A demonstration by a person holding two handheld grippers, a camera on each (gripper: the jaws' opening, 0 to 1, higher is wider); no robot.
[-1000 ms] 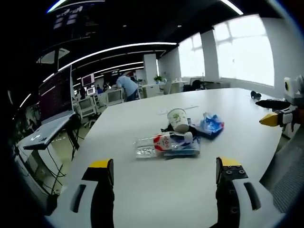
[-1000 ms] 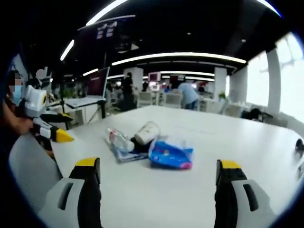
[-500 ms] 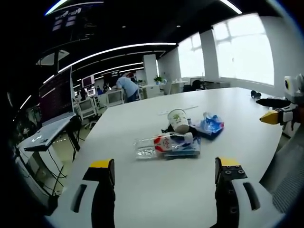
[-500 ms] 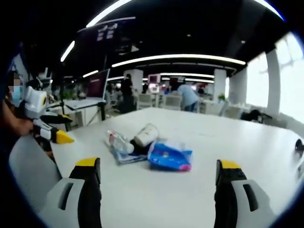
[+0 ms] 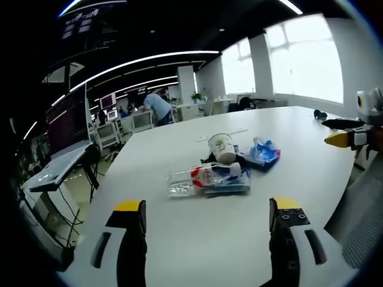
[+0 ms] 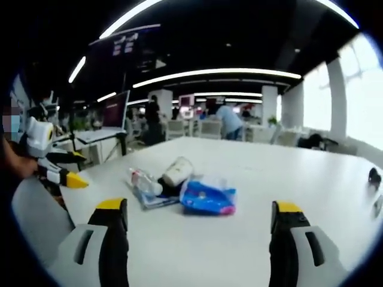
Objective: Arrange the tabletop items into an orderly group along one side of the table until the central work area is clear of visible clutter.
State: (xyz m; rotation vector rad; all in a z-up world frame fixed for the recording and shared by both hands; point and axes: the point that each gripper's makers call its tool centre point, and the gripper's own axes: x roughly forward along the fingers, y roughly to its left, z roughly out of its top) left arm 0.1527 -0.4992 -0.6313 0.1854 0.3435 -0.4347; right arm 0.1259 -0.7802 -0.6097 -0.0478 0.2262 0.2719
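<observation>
1. Nothing on the table (image 5: 179,239) had moved since the earlier frames; both views only drifted slightly.
2. The left gripper (image 5: 204,209) and right gripper (image 6: 195,210) hung wide apart, empty.
3. The bottle (image 5: 200,179), paper cup (image 5: 223,147) and blue packet (image 5: 263,153) lay clustered mid-table, so arranging had not begun.

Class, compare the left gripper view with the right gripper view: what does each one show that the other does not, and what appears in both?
Left gripper view alone: the red label on the clear bottle, lying on its side, and the bright windows behind the table.

Right gripper view alone: the pink corner of the blue packet, and a dark object at the table's far right edge.

Shared: the white table, the bottle, the tipped paper cup, the blue packet, and a standing person in a blue top in the office behind. Each view also catches the other hand-held gripper at its edge, jaws open.
</observation>
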